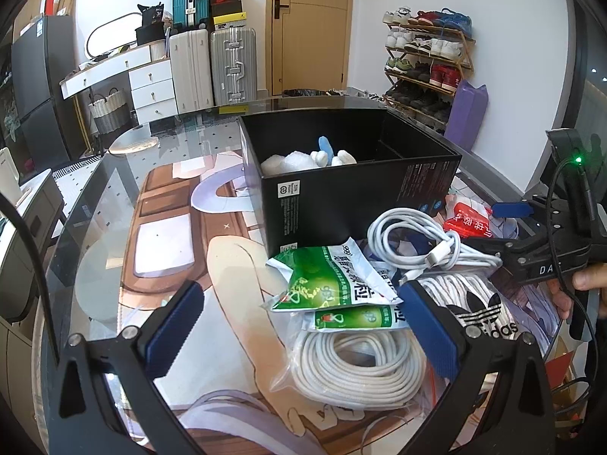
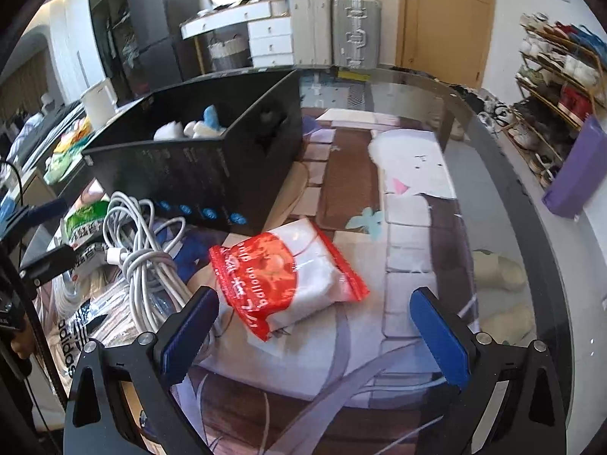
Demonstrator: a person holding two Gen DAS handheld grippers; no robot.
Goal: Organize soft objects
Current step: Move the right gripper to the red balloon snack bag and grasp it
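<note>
Both grippers (image 1: 299, 326) (image 2: 316, 326) wide open, empty, over cable coils (image 1: 417, 242), packets (image 2: 284, 276) beside black box (image 1: 341, 197).

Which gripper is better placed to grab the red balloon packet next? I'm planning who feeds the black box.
Right. The right gripper is open with the red balloon packet just ahead between its fingers. The left gripper faces the green packets instead.

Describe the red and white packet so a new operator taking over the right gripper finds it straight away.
Start at the big black box on the glass table. Just in front of its near corner, right of the bundled white cable, lies the red and white packet, flat between the right gripper's open fingers. It is the only red item there, printed with "balloon".
</note>
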